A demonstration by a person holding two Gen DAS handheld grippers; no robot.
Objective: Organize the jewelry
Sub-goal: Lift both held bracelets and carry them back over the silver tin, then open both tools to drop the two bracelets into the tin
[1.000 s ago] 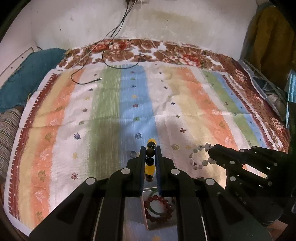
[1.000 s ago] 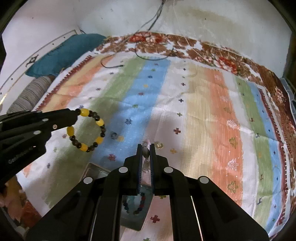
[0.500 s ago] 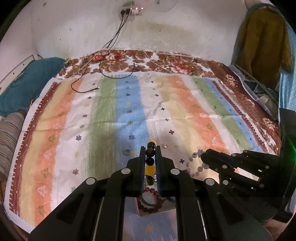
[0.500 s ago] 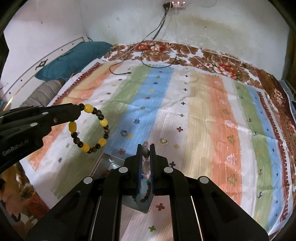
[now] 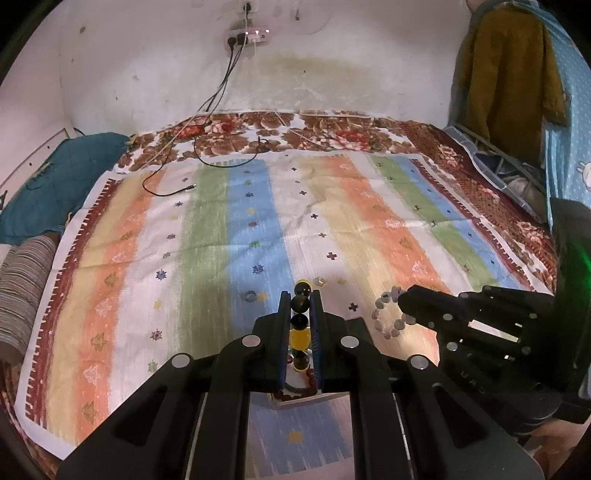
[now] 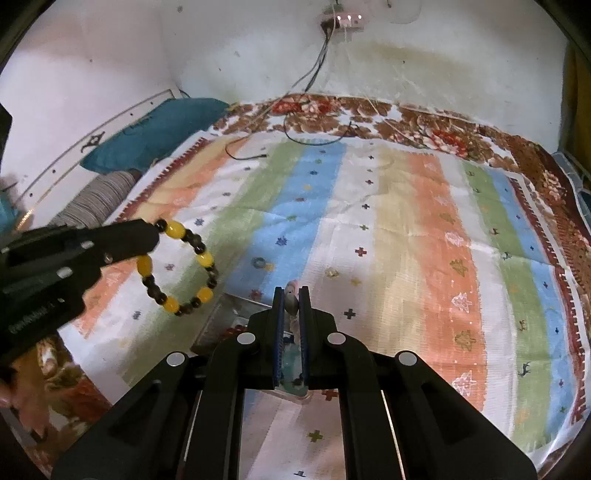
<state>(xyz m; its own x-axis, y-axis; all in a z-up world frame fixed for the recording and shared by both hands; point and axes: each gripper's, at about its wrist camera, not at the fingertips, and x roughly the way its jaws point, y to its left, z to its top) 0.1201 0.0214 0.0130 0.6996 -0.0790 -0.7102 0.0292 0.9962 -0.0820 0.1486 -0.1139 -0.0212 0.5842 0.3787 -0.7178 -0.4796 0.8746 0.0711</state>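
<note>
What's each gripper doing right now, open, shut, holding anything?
Left gripper: shut on the yellow-and-black bracelet.
Right gripper: shut on the pale bead bracelet.

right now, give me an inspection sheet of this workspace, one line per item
surface: striped cloth spread over a floral bedcover.
job's things: yellow and dark bead bracelet in the left gripper; pale bead bracelet in the right gripper; small tray holding a dark red bracelet.
clutter: two small rings loose on the cloth.
grippers: left gripper shut on its bracelet; right gripper shut on its bracelet.
cables: black cable trailing from the wall socket onto the cloth.
surroundings: teal pillow, striped bolster, hanging clothes.
</note>
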